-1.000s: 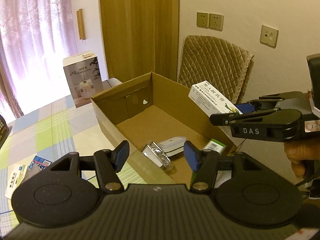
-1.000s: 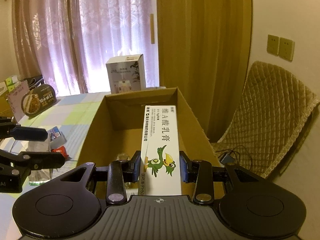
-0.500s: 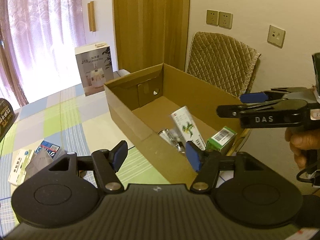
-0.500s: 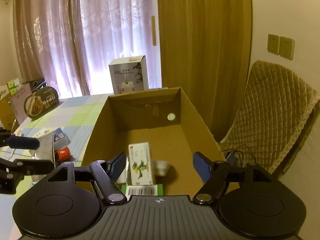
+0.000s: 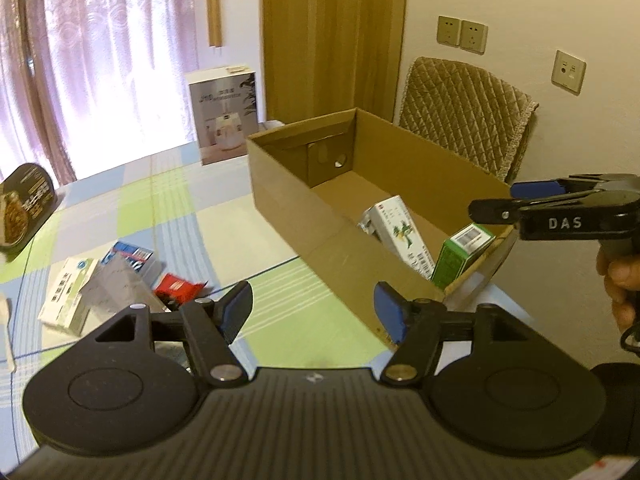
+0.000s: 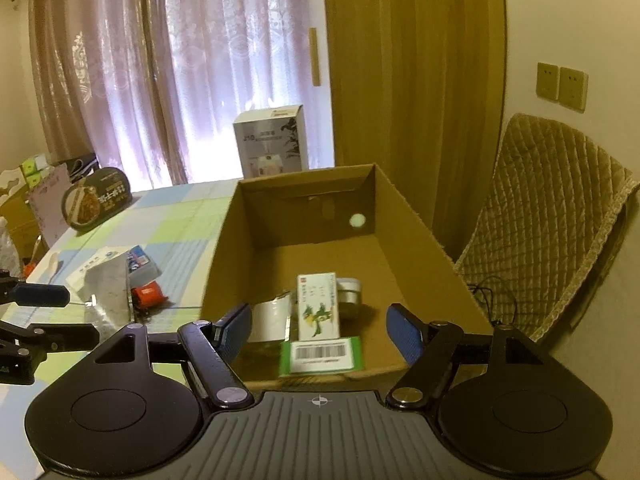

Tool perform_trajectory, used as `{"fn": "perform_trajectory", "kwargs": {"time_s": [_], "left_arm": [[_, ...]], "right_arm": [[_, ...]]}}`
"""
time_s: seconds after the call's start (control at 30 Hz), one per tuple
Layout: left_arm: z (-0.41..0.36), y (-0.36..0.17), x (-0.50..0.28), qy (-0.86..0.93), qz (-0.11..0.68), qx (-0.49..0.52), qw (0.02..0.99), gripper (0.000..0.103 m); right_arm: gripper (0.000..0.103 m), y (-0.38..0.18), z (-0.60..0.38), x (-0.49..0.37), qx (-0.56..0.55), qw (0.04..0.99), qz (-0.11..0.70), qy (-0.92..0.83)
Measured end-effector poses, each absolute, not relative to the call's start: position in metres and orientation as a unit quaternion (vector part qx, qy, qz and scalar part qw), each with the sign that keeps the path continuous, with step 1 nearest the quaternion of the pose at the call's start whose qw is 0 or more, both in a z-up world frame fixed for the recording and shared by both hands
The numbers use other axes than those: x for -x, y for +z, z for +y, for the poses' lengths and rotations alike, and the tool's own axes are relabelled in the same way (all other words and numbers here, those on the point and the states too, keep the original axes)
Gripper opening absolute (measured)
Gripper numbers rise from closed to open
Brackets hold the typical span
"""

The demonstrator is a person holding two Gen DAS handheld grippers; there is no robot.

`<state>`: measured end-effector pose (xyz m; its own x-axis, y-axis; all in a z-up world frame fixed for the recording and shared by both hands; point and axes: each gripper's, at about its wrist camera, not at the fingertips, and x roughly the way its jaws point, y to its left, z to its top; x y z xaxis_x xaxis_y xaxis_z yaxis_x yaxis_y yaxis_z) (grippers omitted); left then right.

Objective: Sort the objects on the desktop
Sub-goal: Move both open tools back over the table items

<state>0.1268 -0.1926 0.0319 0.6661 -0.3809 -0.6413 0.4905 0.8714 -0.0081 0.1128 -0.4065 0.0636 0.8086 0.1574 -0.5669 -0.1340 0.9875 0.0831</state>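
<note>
An open cardboard box (image 5: 288, 200) (image 6: 416, 220) stands on the table. Inside it lie a white ointment carton with a green bird (image 5: 400, 232) (image 6: 318, 308), a green carton with a barcode (image 5: 460, 252) (image 6: 322, 356), a silvery pack (image 6: 270, 320) and a small round tin (image 6: 350, 292). My right gripper (image 6: 320, 328) (image 5: 516, 196) is open above the box's near end, holding nothing. My left gripper (image 5: 314, 310) is open over the table beside the box. Left of the box lie a white carton (image 5: 66, 292), a grey pouch (image 5: 114, 280) (image 6: 110, 292), a blue pack (image 5: 132, 258) and a red pack (image 5: 176, 288) (image 6: 148, 294).
A tall white appliance box (image 5: 224, 116) (image 6: 272, 140) stands at the table's far edge by the curtain. A dark oval food tray (image 5: 24, 208) (image 6: 96, 200) leans at the left. A quilted chair (image 5: 464, 108) (image 6: 548, 216) sits behind the box. A hand (image 5: 620, 280) holds the right gripper.
My right gripper opened and let go of the white ointment carton, which fell into the box. Both grippers have drawn back from the box, the left swinging toward the items on the table.
</note>
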Motion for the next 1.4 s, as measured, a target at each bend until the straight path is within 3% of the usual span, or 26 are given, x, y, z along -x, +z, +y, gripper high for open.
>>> {"fn": "perform_trajectory", "kwargs": {"time_s": [0.37, 0.6, 0.97, 1.4], "left_arm": [[-0.135, 0.032, -0.096, -0.195, 0.34, -0.063, 0.918, 0.076], [-0.09, 0.037, -0.076, -0.156, 0.34, -0.046, 0.926, 0.081], [-0.022, 0.04, -0.047, -0.092, 0.339, -0.049, 0.935, 0.101], [0.036, 0.026, -0.046, -0.043, 0.36, -0.039, 0.931, 0.102]], "right_arm": [[0.083, 0.078, -0.361, -0.085, -0.006, 0.946, 0.302, 0.116], [0.097, 0.086, -0.321, -0.075, 0.008, 0.942, 0.3, 0.15], [0.101, 0.086, -0.265, -0.067, 0.027, 0.933, 0.302, 0.196], [0.101, 0.061, -0.229, -0.077, 0.042, 0.917, 0.328, 0.222]]}}
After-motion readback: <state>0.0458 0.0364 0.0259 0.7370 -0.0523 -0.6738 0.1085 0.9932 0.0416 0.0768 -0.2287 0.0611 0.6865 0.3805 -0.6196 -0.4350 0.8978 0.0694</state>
